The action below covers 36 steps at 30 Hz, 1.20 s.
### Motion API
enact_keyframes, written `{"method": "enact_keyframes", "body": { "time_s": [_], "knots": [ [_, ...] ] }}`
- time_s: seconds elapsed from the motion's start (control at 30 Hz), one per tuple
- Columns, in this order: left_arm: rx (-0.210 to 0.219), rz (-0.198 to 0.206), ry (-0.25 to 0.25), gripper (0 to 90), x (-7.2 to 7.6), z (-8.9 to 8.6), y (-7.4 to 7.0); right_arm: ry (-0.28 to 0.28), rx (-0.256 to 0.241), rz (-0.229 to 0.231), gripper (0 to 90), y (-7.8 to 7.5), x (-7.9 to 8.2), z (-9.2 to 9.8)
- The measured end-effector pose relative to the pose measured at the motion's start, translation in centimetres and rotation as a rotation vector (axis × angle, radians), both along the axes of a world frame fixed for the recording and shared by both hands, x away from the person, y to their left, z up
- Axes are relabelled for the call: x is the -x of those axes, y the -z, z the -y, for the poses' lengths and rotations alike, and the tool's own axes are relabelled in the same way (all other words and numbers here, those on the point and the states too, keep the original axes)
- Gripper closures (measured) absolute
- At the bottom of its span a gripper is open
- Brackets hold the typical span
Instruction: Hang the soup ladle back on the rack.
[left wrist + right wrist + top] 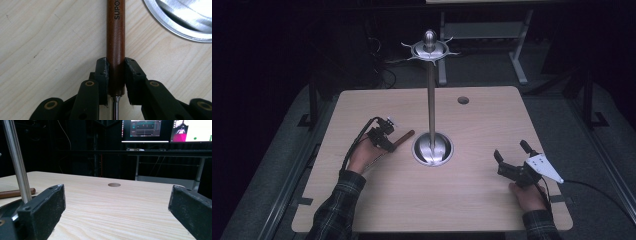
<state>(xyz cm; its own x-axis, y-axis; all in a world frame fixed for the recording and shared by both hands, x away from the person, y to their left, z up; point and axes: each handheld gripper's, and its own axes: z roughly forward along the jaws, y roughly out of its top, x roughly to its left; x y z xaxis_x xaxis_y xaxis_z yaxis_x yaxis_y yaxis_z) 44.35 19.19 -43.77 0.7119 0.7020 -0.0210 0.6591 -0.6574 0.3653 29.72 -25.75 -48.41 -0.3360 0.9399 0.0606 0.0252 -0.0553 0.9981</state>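
High view: brown handle point(404, 138) lengthwise toward stand base point(433, 148).

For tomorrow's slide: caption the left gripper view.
Left gripper shut on a brown wooden handle beside the stand's steel base.

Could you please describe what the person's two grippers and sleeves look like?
Both grippers are black. The left gripper has linkage arms with brass-coloured pivot rings and flat black fingers, and trails a black cable. The right gripper carries a grey three-cornered plate and its own black cable. The sleeves are dark plaid.
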Motion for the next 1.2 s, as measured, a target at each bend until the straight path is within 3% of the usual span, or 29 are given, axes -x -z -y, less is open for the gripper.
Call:
{"method": "enact_keyframes", "body": {
  "time_s": [0.13, 0.37, 0.5, 0.7, 1.2],
  "knots": [
    [0.025, 0.024, 0.015, 74.2, 0.3, -0.5, -0.8, 0.000, 0.000, -0.001, 0.2, 0.0, 0.0, 0.0],
    [0.109, 0.071, 0.027, 74.2, 1.3, -2.0, -2.5, 0.000, 0.001, -0.001, 0.2, 0.0, 0.0, 0.0],
    [0.198, 0.110, 0.032, 74.2, 2.0, -2.8, -3.5, 0.000, 0.004, -0.001, 0.2, 0.0, 0.0, 0.0],
    [0.289, 0.161, 0.022, 74.2, 3.0, -3.5, -4.8, 0.000, 0.003, -0.001, 0.2, 0.0, 0.0, 0.0],
    [0.427, 0.266, 0.071, 74.3, 5.6, -5.1, -8.3, 0.000, 0.003, -0.001, 0.2, 0.0, 0.0, 0.0]
  ]
}}
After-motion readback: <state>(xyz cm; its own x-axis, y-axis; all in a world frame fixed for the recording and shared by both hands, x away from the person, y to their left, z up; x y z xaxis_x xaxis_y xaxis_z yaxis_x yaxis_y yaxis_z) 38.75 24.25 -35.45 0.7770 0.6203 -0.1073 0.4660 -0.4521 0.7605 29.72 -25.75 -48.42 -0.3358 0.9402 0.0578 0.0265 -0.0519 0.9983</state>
